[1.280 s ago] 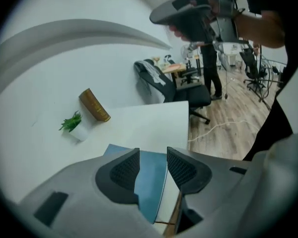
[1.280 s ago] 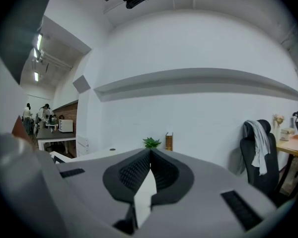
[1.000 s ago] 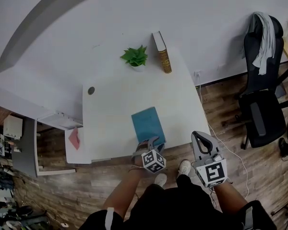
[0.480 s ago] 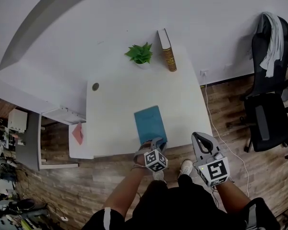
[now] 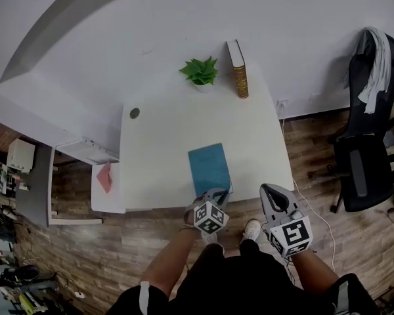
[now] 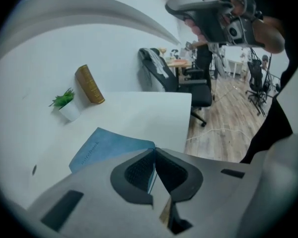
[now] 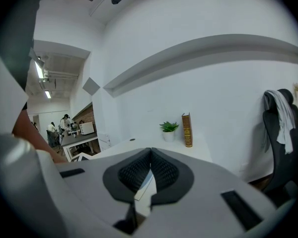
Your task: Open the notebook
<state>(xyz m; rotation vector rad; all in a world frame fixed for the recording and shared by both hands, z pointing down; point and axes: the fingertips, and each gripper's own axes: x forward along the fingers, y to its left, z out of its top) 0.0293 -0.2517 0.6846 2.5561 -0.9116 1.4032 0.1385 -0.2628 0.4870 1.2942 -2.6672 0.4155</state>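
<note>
A teal notebook (image 5: 209, 168) lies shut on the white table (image 5: 157, 149), close to its near edge. My left gripper (image 5: 213, 192) sits at the notebook's near edge. In the left gripper view the jaws (image 6: 154, 150) are closing, and the corner of the blue cover (image 6: 104, 150) is pinched between the dark pads. The cover looks slightly lifted at that corner. My right gripper (image 5: 271, 192) hovers off the table's near right corner, over the floor, shut with nothing between its pads (image 7: 139, 170).
A small potted plant (image 5: 199, 71) and an upright brown book (image 5: 238, 59) stand at the table's far edge. A round cable hole (image 5: 134, 113) sits at the far left. A black office chair (image 5: 364, 156) stands to the right. A low white shelf (image 5: 108, 192) with a pink item lies to the left.
My left gripper's jaws have closed on the notebook's near edge. The right gripper has shifted slightly and stays shut.
</note>
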